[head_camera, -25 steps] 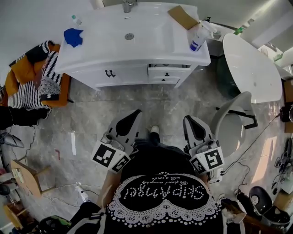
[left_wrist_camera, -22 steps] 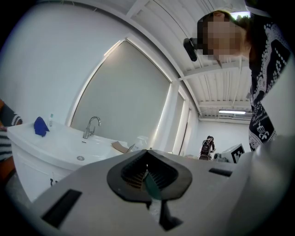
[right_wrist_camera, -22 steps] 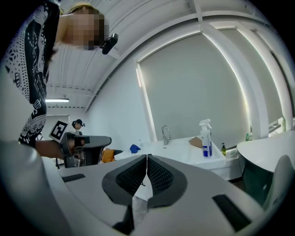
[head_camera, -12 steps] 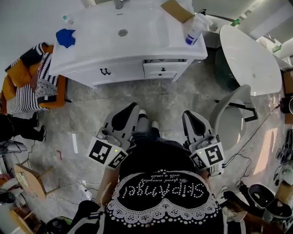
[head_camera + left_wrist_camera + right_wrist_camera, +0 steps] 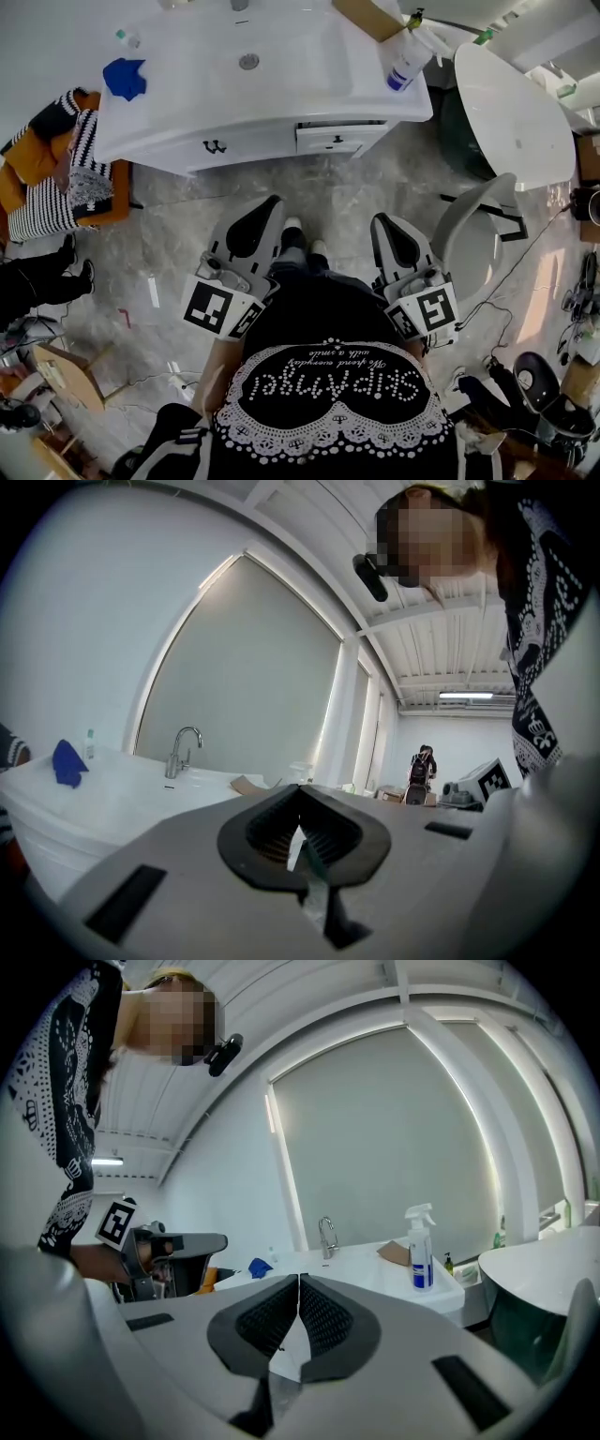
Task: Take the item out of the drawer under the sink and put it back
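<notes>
Standing short of the white sink vanity (image 5: 281, 89), the person holds both tools low and close to the body, noses aimed toward the vanity's front. The left gripper (image 5: 266, 212) has its jaws pressed together with nothing between them, and the right gripper (image 5: 382, 231) is likewise closed and empty. The drawer (image 5: 336, 139) sits at the right end of the vanity's front, below the counter edge under the spray bottle (image 5: 404, 67), with a small dark knob in its middle; a thin dark line runs along its top, so it may be barely ajar, though that is hard to judge. The item is in no view and is most likely inside that drawer. This looks like the approach, before any contact: both grippers are well apart from the vanity, with bare floor between. The next move calls for closing in on the vanity's right end, bringing one gripper to the knob, parting its jaws enough to take so small a target, then pulling straight out from the vanity's front while the other gripper stays free to reach inside.
</notes>
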The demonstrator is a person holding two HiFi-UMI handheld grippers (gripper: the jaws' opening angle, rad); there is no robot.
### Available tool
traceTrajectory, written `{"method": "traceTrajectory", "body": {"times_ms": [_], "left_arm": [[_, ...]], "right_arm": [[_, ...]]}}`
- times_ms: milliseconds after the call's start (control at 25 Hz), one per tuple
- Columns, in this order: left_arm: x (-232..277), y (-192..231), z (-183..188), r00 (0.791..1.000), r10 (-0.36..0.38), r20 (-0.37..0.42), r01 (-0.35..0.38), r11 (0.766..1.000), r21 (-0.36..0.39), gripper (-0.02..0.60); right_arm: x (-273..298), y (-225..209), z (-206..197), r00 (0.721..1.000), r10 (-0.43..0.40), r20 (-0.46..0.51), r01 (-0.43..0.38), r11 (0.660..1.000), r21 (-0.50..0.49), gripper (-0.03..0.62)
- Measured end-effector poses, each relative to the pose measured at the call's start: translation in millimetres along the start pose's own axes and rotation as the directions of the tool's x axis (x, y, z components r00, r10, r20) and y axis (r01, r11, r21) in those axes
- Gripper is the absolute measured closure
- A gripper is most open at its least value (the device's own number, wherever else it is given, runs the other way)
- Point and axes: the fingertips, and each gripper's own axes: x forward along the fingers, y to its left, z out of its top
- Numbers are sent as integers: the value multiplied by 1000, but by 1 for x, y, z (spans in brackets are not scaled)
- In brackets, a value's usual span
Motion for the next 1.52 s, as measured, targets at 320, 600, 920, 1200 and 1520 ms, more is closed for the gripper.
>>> {"method": "traceTrajectory", "body": {"times_ms": [320,600,920,1200,1520], "left_arm": [[14,22,5,997,-76,-14,76,997,-29,577],[13,31,4,991,-126,-39,124,991,-45,577],[8,55,6,991,-127,-41,125,991,-40,577],[6,66,8,991,-125,-49,123,992,-38,577],[11,73,4,992,-113,-64,109,993,-55,577]], "right_arm": [[26,-3,4,999,-33,-2,33,999,4,576],[46,3,7,999,-31,10,31,1000,-2,576],[65,13,4,999,-44,10,44,999,-4,576],[73,18,2,998,-56,4,56,998,2,576],[82,13,2,999,-45,-6,45,999,9,576]]}}
